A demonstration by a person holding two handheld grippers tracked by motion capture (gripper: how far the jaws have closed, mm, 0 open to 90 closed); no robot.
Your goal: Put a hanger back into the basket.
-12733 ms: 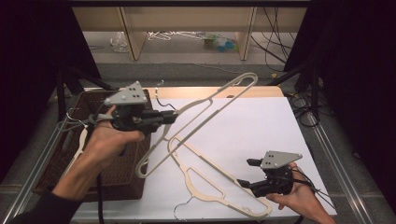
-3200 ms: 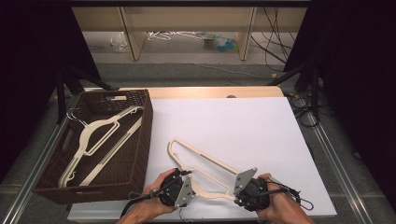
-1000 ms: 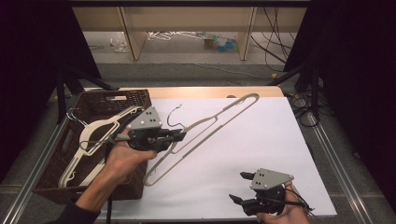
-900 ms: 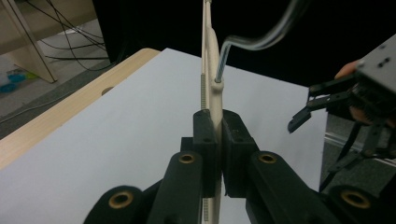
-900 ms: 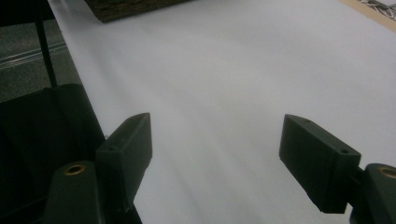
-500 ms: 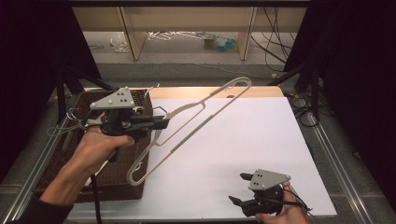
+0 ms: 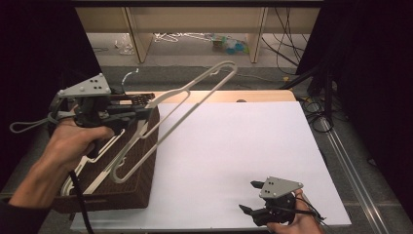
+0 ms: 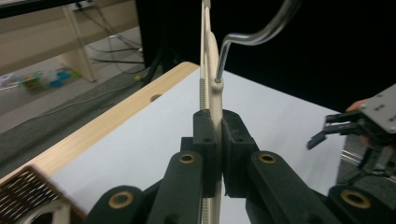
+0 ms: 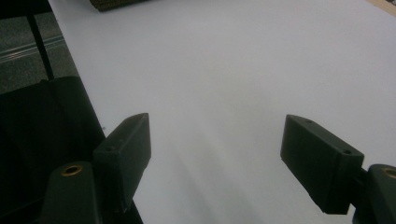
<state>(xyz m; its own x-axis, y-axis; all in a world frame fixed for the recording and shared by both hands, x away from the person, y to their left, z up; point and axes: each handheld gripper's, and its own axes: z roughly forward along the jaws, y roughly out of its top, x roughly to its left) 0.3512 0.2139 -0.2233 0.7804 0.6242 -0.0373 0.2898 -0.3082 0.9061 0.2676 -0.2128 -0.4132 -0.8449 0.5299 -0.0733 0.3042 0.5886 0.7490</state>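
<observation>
Table (image 7: pixel 234 146): white top, now bare. A few seconds back a cream hanger lay on it between both grippers. That hanger is off the table.

Basket (image 7: pixel 131 190): dark wicker, at the table's left edge. It already holds at least one pale hanger (image 7: pixel 83 180) lying flat inside.

Carried hanger (image 7: pixel 175 102): cream, long, with a metal hook. It hangs in the air, tilted, its far end high over the table's back edge and its lower loop in front of the basket's right wall. Compared with a second ago it has gone up and leftward, from over the sheet to over the basket's rim. Not yet in the basket.

Left gripper (image 7: pixel 139 113): over the basket, pinching the hanger. In the left gripper view the pads (image 8: pixel 205 135) are pressed on the cream neck just below the hook's root (image 8: pixel 217 80). The grip looks firm, with no gap to see.

Right gripper (image 7: pixel 252 197): at the near right corner, low over the sheet, in the same spot as a second ago. Jaws spread, nothing between them; the right gripper view shows bare white sheet between the pads (image 9: pixel 123 154).

Judgement: this is the last hanger on the table, so the job is nearly done. What is left is to lower and level it into the basket, then let go. The long far end could catch the rim.
</observation>
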